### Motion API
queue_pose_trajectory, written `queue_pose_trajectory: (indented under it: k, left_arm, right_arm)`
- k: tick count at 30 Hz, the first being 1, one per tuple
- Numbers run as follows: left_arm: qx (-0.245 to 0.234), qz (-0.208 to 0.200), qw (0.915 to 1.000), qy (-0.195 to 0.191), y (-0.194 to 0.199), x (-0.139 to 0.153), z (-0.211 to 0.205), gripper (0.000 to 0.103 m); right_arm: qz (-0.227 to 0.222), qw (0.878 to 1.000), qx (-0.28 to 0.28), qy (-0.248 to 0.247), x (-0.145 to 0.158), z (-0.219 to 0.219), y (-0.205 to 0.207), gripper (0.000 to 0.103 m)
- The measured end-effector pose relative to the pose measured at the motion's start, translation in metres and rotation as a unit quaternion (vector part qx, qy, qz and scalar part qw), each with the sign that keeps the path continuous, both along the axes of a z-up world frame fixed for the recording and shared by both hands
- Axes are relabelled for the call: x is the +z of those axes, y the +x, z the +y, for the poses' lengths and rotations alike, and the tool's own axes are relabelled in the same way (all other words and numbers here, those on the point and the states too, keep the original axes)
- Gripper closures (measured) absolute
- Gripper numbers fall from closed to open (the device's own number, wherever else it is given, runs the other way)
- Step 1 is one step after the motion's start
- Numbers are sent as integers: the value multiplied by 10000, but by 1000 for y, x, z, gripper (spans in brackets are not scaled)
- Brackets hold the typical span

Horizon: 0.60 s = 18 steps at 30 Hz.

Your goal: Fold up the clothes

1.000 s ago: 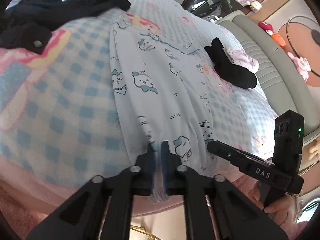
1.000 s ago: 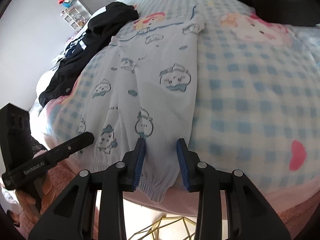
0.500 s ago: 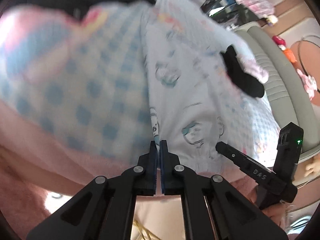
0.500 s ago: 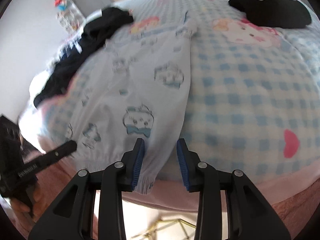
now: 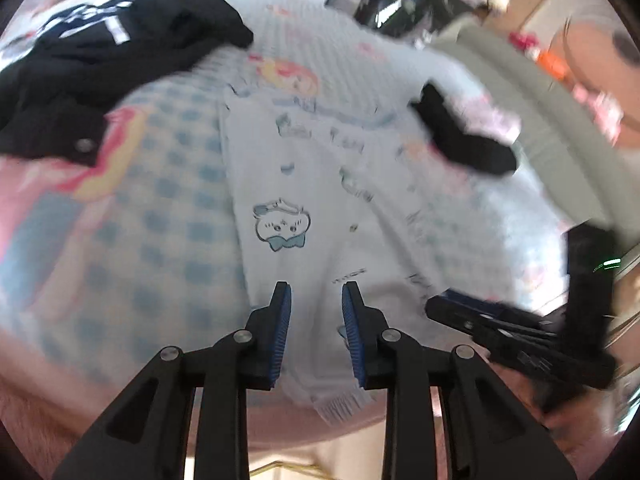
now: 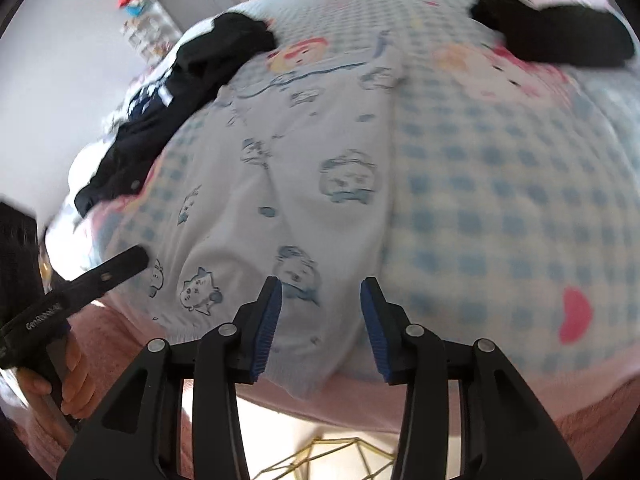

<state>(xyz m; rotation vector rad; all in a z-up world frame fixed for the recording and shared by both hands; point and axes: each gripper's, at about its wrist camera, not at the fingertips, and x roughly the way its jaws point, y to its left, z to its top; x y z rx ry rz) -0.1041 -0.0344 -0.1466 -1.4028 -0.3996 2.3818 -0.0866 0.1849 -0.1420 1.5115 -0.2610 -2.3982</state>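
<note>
At the near edge of the bed, the left gripper (image 5: pixel 316 308) hangs with its blue-padded fingers (image 5: pixel 282 320) spread apart over the hem end of the pale blue pyjama trousers (image 5: pixel 320 208), clamping nothing; cloth shows in the gap between the pads, though whether they touch it cannot be told; the ribbed cuff (image 5: pixel 340 404) of one leg droops just past the edge below that gripper; to its right in the left wrist view the right gripper (image 5: pixel 500 328) lies blurred beside the same hem; in its own view the right gripper (image 6: pixel 322 312) is likewise spread wide, fingers (image 6: pixel 266 320) apart, with the other trouser leg (image 6: pixel 320 208) running under the gap and holding nothing; at the left of that view the left gripper (image 6: pixel 92 280) is seen from the side with a hand (image 6: pixel 76 372) around its handle; the trousers, printed with small cartoon faces, lie flat and lengthwise on the blue-checked bedspread (image 6: pixel 500 200), legs side by side, waistband at the far end; a red heart (image 6: pixel 574 314) is printed on the bedspread to the right of the near hem; a pink blanket (image 6: pixel 520 400) edges the bed below; farther off, a black garment with white print (image 5: pixel 100 64) is heaped at the far left, near the waistband; a folded black item (image 6: pixel 552 36) sits far right, well apart from the trousers; beyond it a grey-green padded headboard (image 5: pixel 540 92) shows, blurred
</note>
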Motion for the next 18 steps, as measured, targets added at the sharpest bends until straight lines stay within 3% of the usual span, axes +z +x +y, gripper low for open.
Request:
queue_pose_trajectory:
  k: [4,8,12,18]
  left_arm:
    - [-60,-370,9985,-391,-3,-28,10,75]
    - [14,-544,9983,-192,4,-34,-7,74]
    - [52,-603,9981,116,8,-31,-22,74]
    - [-76,-192,9992,-328,-20,-2,-17,74]
  right_arm:
    - [-210,9992,201,267,-25,-13,2,59]
    - [-287,9995,103,40,-41,2,13,58]
    - [-408,9987,43,-291,-34,18,14,59]
    - [-116,9998,43,-165,2,22,0,58]
